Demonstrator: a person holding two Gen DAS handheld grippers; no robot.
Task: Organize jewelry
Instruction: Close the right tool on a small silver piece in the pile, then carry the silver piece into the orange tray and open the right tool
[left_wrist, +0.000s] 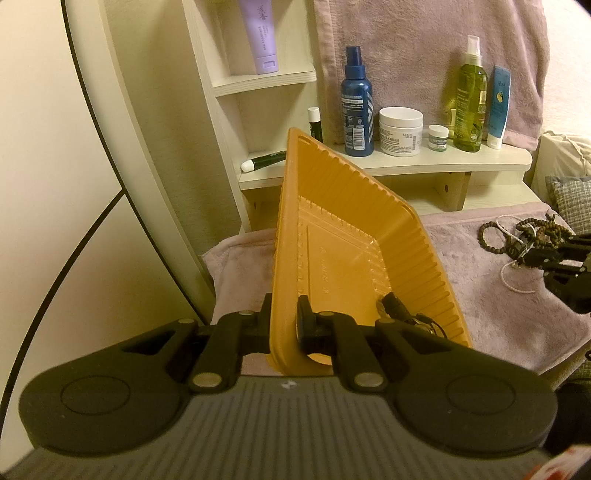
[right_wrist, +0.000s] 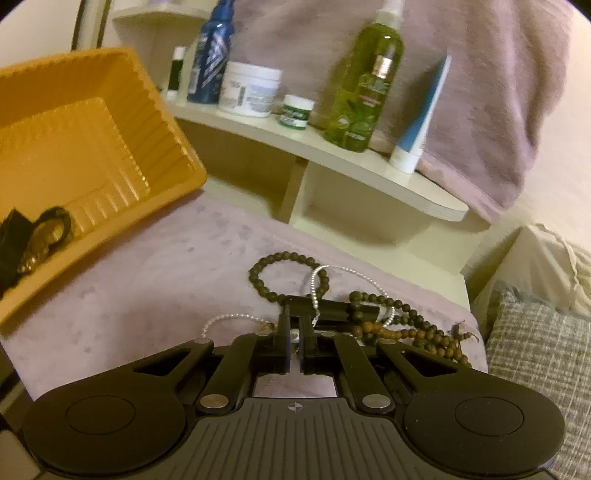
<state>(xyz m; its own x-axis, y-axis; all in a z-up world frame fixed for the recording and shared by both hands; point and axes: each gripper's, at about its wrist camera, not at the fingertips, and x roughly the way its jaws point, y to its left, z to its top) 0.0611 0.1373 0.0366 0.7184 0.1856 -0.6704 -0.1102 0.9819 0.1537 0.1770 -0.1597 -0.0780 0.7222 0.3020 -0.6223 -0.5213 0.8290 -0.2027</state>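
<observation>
The left tongs (left_wrist: 282, 325) pinch the near wall of the tilted orange tray (left_wrist: 332, 229), which holds dark jewelry (left_wrist: 402, 314) in its near corner. On the towel (right_wrist: 147, 295) to the right, the right tongs (right_wrist: 294, 325), nearly closed, grip a silver chain (right_wrist: 316, 291) among the bead bracelets (right_wrist: 406, 332).

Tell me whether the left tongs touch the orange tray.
Touching. Left wrist view: left tongs clamp the orange tray wall, one finger on each side.

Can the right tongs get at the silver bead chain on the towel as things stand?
Probably yes. The right tongs sit right at the jewelry pile, nearly shut where the silver bead chain crosses a black bar; only the brown bead bracelets tangle beside it.
</observation>
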